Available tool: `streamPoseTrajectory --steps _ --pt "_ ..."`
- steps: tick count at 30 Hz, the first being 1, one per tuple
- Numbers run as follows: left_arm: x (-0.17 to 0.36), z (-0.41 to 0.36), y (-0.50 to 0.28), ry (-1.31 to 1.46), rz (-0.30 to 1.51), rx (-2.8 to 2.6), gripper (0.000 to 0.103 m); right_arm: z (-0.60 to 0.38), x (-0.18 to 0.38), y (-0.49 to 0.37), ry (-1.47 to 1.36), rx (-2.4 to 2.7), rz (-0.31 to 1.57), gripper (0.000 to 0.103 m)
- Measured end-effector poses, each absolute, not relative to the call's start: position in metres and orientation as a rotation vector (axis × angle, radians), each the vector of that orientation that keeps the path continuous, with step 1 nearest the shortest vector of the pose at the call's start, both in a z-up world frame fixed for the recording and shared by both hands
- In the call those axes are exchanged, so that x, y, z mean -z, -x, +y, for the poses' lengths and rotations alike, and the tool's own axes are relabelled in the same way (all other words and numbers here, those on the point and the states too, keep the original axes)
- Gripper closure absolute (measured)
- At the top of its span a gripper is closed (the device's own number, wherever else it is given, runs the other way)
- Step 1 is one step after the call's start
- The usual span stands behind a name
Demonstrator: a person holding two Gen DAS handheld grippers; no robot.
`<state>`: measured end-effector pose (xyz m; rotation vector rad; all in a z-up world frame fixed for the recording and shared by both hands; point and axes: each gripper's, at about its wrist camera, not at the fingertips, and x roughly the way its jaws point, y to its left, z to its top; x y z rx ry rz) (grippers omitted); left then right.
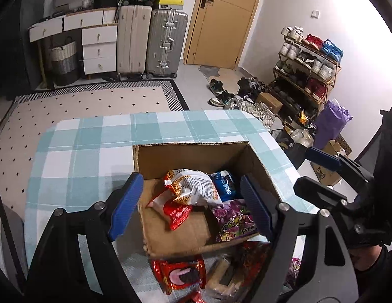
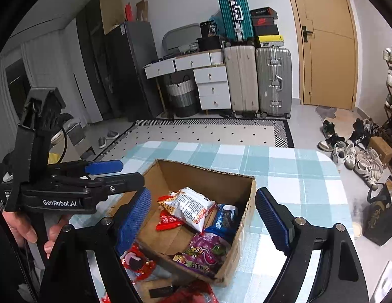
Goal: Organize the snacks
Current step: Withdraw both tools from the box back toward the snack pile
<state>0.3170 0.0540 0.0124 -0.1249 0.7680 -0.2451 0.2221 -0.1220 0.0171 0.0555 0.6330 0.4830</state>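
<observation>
We hold the left gripper [image 1: 193,205] with blue pads apart and empty, the right gripper [image 2: 208,221] likewise spread and empty, the cardboard box [image 1: 196,151] of snacks just ahead between both, a white noodle packet [image 1: 196,185] on top inside, a purple candy bag [image 2: 206,252] at its near corner, red packets [image 1: 178,274] below the fingers on the checked tablecloth [image 1: 90,151].

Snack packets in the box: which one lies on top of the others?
The white and orange packet printed with black text. It rests over the red packet and partly over the blue one; the purple packet lies apart from it, nearer the camera.
</observation>
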Motion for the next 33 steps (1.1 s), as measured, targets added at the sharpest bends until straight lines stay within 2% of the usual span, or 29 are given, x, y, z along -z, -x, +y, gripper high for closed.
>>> streamPoseTrajectory --steps 11,22,26,33 --pt "-0.037 0.046 -0.250 0.071 0.721 0.205 0.022 -0.119 -0.039 -0.165 -0.027 -0.489 0.588 0.013" --pt "-0.052 0.033 -0.180 0.050 0.670 0.174 0.014 -0.141 -0.039 -0.094 -0.070 -0.471 0.539 0.010" --pt "-0.051 0.025 -0.158 0.050 0.659 0.168 0.001 -0.150 -0.034 -0.067 -0.097 -0.468 0.503 0.007" --pt "-0.042 0.012 -0.128 0.030 0.658 0.148 0.001 -0.158 -0.014 -0.035 -0.133 -0.456 0.504 0.006"
